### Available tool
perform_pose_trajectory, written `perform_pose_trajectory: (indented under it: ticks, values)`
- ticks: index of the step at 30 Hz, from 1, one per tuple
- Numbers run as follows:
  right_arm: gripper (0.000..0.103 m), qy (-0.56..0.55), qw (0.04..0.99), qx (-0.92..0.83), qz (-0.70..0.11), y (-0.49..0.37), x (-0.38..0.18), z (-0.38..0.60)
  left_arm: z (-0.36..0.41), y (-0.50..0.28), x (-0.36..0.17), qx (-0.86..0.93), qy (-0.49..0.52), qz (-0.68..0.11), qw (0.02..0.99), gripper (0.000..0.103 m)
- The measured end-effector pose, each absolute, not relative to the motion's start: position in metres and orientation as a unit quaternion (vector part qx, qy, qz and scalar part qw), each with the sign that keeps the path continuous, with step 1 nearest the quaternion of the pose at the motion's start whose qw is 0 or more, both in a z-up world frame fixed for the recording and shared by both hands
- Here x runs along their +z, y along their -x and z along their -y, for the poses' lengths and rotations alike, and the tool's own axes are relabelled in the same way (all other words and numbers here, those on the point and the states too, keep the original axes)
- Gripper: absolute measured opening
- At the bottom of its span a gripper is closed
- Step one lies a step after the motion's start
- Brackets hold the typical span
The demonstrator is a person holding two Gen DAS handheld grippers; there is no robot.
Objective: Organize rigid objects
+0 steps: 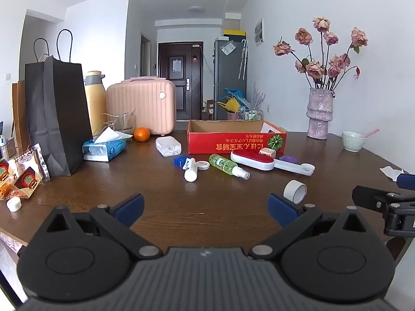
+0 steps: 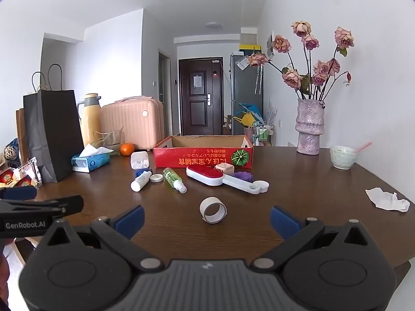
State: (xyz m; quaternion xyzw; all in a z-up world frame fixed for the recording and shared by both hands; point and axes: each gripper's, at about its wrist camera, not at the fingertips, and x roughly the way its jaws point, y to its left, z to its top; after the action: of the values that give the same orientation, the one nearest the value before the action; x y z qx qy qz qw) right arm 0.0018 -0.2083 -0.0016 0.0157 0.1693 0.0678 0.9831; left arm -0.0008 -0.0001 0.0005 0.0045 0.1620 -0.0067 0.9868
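A red cardboard box (image 1: pixel 237 142) (image 2: pixel 202 156) stands open at the table's middle back. In front of it lie a red-and-white lint brush (image 1: pixel 253 159) (image 2: pixel 206 175), a green spray bottle (image 1: pixel 228 165) (image 2: pixel 174 179), a white bottle (image 1: pixel 191 172) (image 2: pixel 140 181), a white plastic case (image 1: pixel 168 146) (image 2: pixel 139 160), a blue cap (image 1: pixel 181 160), a small white lid (image 2: pixel 156 178) and a tape roll (image 1: pixel 295 190) (image 2: pixel 213 210). My left gripper (image 1: pixel 206 208) is open and empty above the table's front. My right gripper (image 2: pixel 207 219) is open and empty, just short of the tape roll.
A black paper bag (image 1: pixel 55 114), yellow flask (image 1: pixel 94 98), pink case (image 1: pixel 141 105), tissue pack (image 1: pixel 105 147) and orange (image 1: pixel 142 134) stand at the left. A flower vase (image 2: pixel 310 127), bowl (image 2: pixel 342 156) and crumpled tissue (image 2: pixel 387 199) are at the right.
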Motion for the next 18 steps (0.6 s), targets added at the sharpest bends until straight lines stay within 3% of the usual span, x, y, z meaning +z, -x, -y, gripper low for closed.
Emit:
perform_pose_trajectory:
  ticks: [18]
  values:
    - [0.103, -0.015, 0.983, 0.068, -0.170, -0.001, -0.002, 0.207, -0.008, -0.005, -0.003, -0.007, -0.003, -0.170, 0.985, 0.103]
